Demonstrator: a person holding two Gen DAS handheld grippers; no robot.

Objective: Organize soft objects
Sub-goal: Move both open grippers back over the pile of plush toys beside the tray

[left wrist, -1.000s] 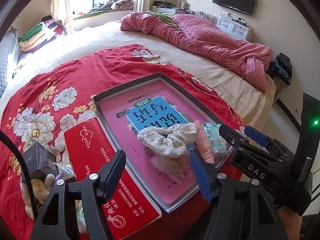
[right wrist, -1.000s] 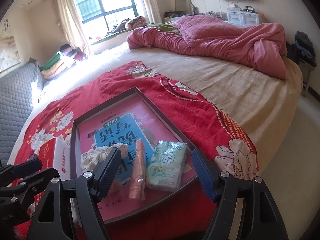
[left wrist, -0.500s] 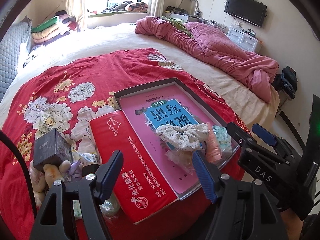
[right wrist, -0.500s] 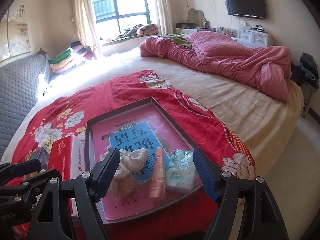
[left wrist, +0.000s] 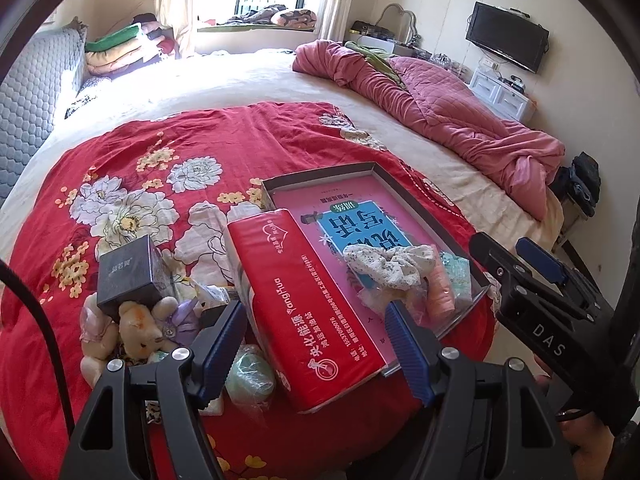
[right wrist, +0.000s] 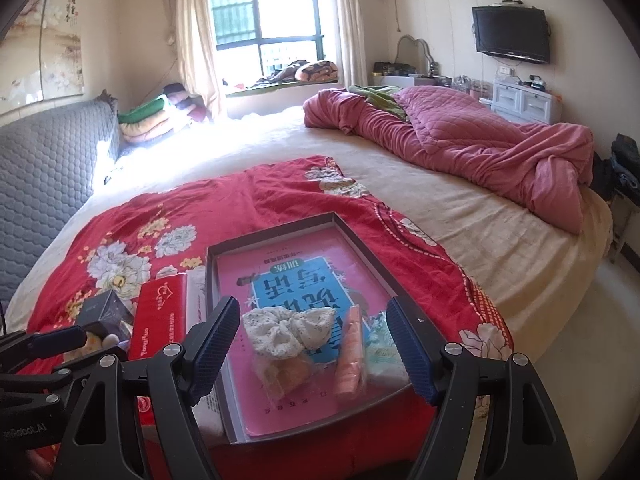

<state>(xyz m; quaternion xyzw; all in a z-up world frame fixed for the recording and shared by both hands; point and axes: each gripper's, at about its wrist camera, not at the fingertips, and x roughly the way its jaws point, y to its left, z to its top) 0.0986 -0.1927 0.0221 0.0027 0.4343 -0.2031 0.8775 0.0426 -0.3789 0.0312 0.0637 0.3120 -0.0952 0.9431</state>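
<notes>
Left wrist view: plush toys (left wrist: pixel 132 320) newly visible beside tissue pack (left wrist: pixel 304 304).

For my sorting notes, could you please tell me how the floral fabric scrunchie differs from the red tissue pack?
The floral fabric scrunchie is pale, ruffled and lies inside the grey tray; the red tissue pack is a smooth printed block, far larger, leaning over the tray's edge. Both are ungripped.
</notes>
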